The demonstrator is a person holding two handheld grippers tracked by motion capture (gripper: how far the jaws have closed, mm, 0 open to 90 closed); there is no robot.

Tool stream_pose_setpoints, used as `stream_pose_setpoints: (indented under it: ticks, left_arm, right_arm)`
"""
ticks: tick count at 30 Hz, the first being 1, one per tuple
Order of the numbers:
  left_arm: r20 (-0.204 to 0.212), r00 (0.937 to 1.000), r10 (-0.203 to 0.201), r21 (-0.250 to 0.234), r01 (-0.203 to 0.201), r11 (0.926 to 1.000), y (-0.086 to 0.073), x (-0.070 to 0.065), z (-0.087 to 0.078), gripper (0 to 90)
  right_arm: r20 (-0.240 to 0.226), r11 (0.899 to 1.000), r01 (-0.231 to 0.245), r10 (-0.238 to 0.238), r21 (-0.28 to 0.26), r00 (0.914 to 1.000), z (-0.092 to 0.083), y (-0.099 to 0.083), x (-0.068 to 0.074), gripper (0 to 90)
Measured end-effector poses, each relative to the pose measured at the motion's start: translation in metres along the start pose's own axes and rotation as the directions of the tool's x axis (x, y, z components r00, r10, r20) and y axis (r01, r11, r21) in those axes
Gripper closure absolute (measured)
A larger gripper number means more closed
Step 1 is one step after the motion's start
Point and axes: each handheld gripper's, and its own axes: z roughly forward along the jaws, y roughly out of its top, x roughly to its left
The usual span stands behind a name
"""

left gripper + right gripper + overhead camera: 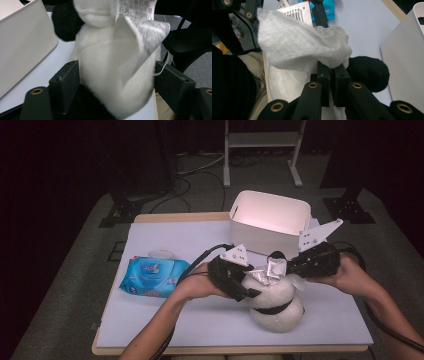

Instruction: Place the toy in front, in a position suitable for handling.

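Plush panda [274, 301], wipe [297, 42] pinched, white bin [270, 217]

Each black claw [331, 75] has brass-ringed screw holes, a grey three-cornered plate, a black trailing cable; forearms bare.

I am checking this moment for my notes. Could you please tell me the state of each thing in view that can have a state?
Plush panda: lying on the table, between the left gripper's jaws.
White wipe: crumpled, pinched on the panda.
Left gripper: jaws on both sides of the panda's white body.
Right gripper: shut on the wipe.
Wet-wipe pack: lying flat, flap open.
White bin: upright, open on top.
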Motion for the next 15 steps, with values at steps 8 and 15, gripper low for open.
stream_pose_setpoints:
  ticks: [8, 15]
  left_arm:
    - [-0.006, 0.9992, -0.039, -0.032, 0.039, 0.9987, -0.013, 0.003, -0.005, 20.2]
    - [-0.007, 0.9972, -0.074, -0.027, 0.074, 0.9969, -0.025, 0.003, -0.003, 20.1]
  right_arm:
    - [0.015, 1.000, -0.013, 0.014, -0.012, 0.9998, -0.007, -0.010, 0.001, 85.7]
    - [0.022, 1.000, -0.019, 0.019, -0.008, 0.9996, -0.010, -0.014, 0.001, 85.7]
